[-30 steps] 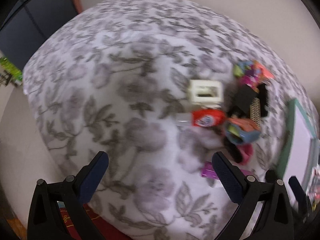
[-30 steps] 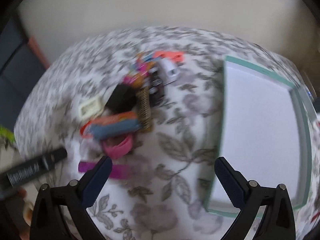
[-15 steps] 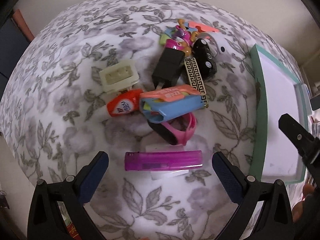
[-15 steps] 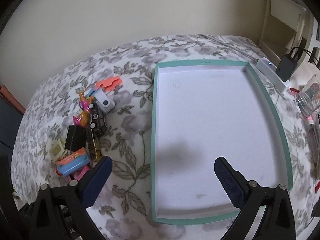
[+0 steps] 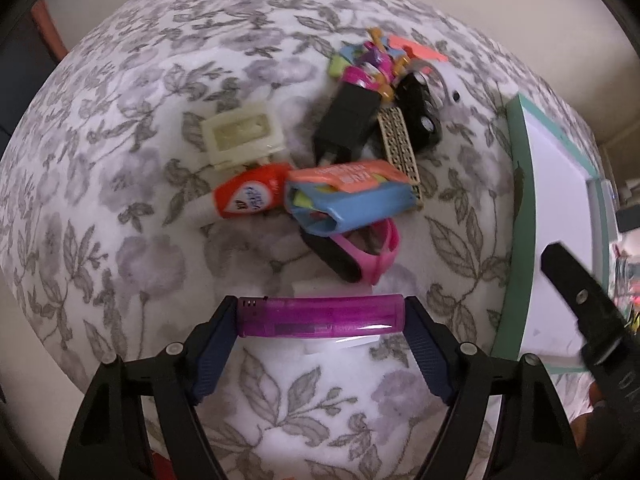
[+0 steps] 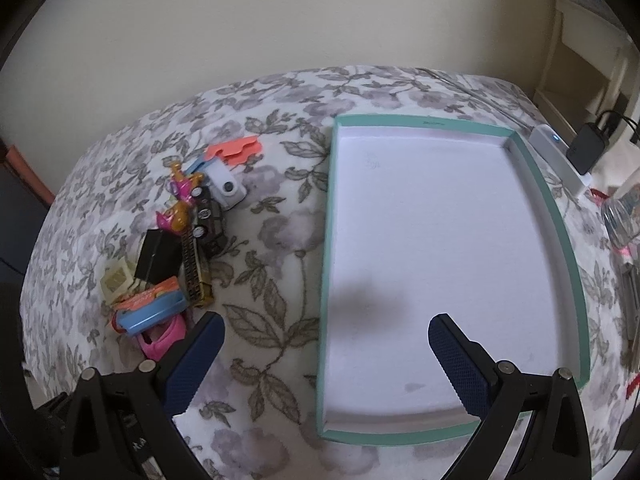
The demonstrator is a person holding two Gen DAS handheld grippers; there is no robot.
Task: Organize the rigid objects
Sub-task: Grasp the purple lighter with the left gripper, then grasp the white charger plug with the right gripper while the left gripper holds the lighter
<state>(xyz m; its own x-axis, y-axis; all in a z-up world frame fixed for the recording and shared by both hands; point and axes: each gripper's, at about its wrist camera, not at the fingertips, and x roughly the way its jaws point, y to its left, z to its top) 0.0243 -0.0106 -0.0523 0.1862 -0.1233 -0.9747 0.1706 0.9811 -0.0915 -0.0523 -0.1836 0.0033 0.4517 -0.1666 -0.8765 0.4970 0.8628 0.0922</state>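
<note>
One purple lighter (image 5: 320, 316) lies crosswise, striker end left, left hand-held gripper (image 5: 320, 320) closing on its ends.

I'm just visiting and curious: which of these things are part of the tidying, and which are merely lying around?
Part of the job:
purple lighter, between the closing left gripper
toy pile
teal tray

Just lying about:
black charger
floral cloth

The lighter (image 5: 320, 317) was glossy, see-through purple plastic. The cloth (image 5: 132, 184) under it looked soft and matt, with a printed floral pattern. The tray (image 6: 558, 216) had a smooth, matt white floor. The gripper pads (image 6: 460, 364) were rough, knurled blue.
</note>
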